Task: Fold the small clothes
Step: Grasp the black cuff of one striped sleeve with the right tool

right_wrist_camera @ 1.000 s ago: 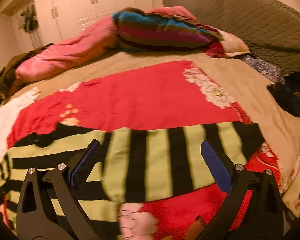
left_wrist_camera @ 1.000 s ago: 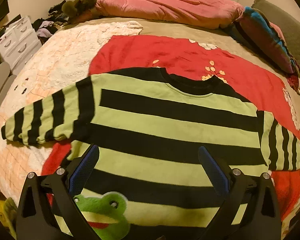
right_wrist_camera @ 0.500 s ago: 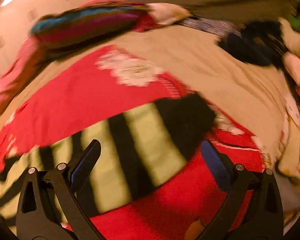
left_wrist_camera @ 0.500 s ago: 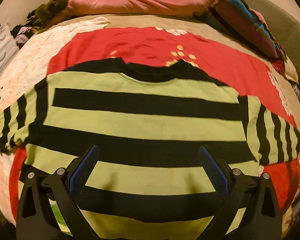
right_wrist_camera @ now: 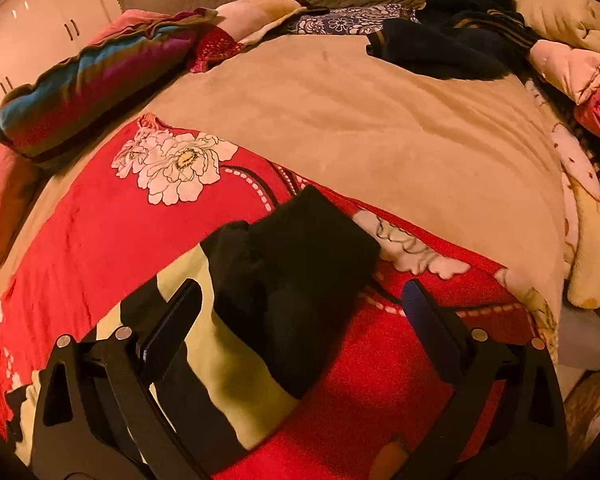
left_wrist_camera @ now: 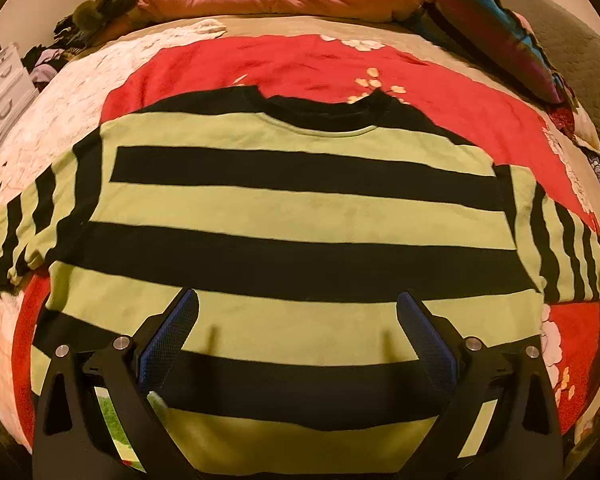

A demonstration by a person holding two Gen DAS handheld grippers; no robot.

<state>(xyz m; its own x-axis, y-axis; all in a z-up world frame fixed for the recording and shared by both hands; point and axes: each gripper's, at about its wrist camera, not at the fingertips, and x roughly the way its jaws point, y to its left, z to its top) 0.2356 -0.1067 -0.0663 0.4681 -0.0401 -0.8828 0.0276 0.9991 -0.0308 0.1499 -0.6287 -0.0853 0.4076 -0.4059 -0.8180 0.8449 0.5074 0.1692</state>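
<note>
Sweater point(left_wrist_camera: 300, 208) lies flat for folding; both grippers' fingers spread, right gripper point(right_wrist_camera: 300, 320) straddling the black cuff point(right_wrist_camera: 300, 264), left gripper point(left_wrist_camera: 298, 332) over the hem.

Your striped sweater point(left_wrist_camera: 300, 208) lies flat on the bed, unfolded.
Wide lime-green and black bands cross its body; black neckline points away from you, both sleeves spread sideways, and the right sleeve's black cuff point(right_wrist_camera: 300, 264) rests on red floral fabric.
</note>
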